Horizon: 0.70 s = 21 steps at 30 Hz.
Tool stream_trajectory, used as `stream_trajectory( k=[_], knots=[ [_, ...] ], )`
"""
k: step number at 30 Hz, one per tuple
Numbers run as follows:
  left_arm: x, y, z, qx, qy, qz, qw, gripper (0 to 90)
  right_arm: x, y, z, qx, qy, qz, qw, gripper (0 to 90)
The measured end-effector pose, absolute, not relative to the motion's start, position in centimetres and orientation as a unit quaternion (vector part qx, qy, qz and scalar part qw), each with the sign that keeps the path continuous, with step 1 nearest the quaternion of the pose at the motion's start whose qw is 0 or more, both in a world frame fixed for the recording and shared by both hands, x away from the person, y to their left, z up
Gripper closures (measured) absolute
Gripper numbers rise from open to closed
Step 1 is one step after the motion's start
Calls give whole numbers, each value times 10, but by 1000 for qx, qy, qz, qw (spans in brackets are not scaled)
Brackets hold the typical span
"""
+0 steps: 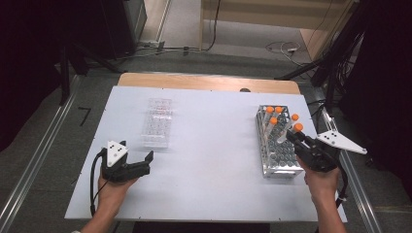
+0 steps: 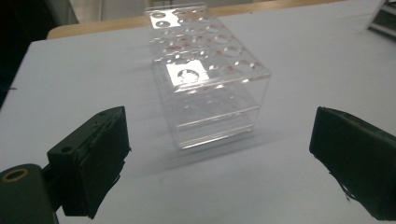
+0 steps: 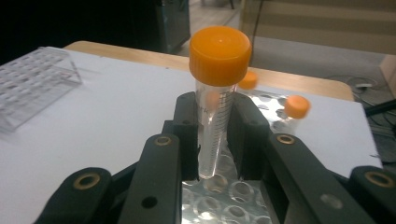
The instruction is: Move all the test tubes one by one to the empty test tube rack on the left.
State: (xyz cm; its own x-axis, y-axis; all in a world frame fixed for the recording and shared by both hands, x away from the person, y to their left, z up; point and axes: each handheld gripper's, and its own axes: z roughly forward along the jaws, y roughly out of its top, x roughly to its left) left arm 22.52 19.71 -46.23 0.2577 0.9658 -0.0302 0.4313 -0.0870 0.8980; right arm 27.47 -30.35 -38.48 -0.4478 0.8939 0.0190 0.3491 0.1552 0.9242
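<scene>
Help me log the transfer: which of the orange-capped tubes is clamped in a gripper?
The orange-capped tube nearest the person: the right gripper grips its clear body, tip above the metal rack. The other tubes stand untouched in the rack.

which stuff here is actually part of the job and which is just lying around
In the job:
- orange-capped tube, clamped in the right gripper above the metal rack
- other capped tubes standing in that rack
- clear empty rack, in front of the open left gripper

Just lying about:
- cables on the floor behind the table
- dark stands at the sides
</scene>
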Motion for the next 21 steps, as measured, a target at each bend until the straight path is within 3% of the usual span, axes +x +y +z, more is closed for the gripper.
stream_trajectory(
  k=[21],
  knots=[
    [269, 123, -427, 703, 459, 286, 462, 71, 276, -237, -405, 383, 762, 472, 226, 720]
  ],
)
